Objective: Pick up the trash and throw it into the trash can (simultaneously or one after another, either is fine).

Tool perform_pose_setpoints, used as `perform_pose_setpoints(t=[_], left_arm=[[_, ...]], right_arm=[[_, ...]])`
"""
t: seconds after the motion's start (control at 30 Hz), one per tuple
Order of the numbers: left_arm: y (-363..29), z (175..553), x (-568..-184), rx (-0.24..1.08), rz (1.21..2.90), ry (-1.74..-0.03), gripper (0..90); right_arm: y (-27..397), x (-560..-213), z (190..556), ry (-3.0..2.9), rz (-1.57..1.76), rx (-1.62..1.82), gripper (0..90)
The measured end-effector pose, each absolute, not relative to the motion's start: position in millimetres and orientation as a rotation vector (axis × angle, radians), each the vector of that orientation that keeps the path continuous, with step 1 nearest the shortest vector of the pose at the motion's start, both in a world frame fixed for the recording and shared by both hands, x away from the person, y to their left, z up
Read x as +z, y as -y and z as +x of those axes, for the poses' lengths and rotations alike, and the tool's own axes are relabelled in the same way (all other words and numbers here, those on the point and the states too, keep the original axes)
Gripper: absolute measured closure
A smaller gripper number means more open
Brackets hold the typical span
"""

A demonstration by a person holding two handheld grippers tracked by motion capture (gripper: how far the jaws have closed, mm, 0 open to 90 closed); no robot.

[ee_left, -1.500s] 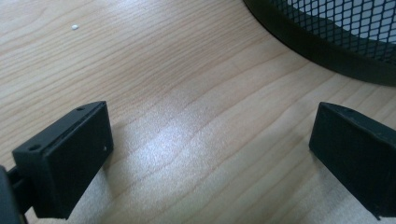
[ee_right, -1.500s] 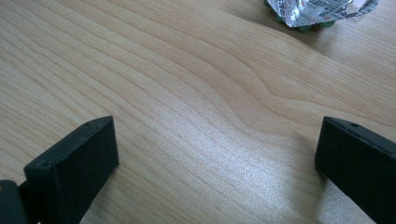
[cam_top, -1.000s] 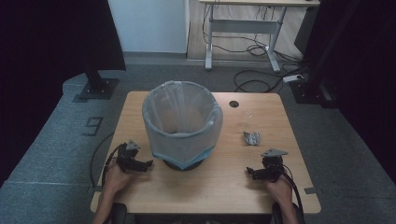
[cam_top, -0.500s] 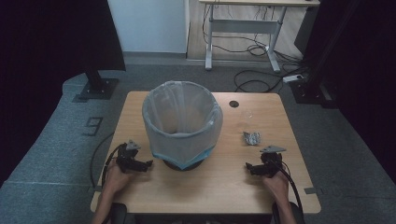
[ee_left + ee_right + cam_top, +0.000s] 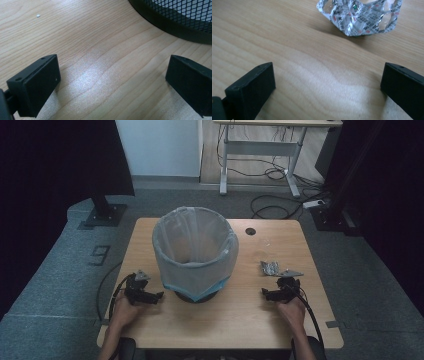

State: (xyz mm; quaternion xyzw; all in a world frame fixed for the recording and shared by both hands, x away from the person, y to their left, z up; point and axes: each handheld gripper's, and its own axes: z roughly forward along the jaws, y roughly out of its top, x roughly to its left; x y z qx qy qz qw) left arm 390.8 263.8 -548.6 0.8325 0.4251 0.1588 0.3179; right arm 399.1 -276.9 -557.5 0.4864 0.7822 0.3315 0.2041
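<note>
A black mesh waste bin (image 5: 195, 252) lined with a translucent bag stands in the middle of the wooden table (image 5: 235, 320). My left gripper (image 5: 156, 296) rests on the table at the bin's left, jaws pointing at its base. It is open with bare wood between the jaws (image 5: 113, 65), and the bin's mesh foot (image 5: 180, 17) is just ahead. My right gripper (image 5: 266, 293) lies at the right, also open (image 5: 328, 68). A crumpled silver blister pack (image 5: 270, 267) (image 5: 362, 17) lies on the table just beyond it, untouched.
A round cable hole (image 5: 250, 231) sits at the table's back right. A white crumb (image 5: 38, 16) lies on the wood left of the bin. Cables trail from both grippers over the front edge. A desk frame (image 5: 260, 150) and floor cables stand behind the table.
My right gripper has edged forward, closer to the blister pack. The left gripper has stayed in place.
</note>
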Motion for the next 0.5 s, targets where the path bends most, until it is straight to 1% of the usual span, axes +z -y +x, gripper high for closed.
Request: perform_pose_setpoints(t=[0.5], left_arm=[[-263.1,391.8,-548.6,0.419,2.189,-1.118,0.0]], right_arm=[[269.2,-557.4,428.2,-2.100,1.443,0.889,0.0]])
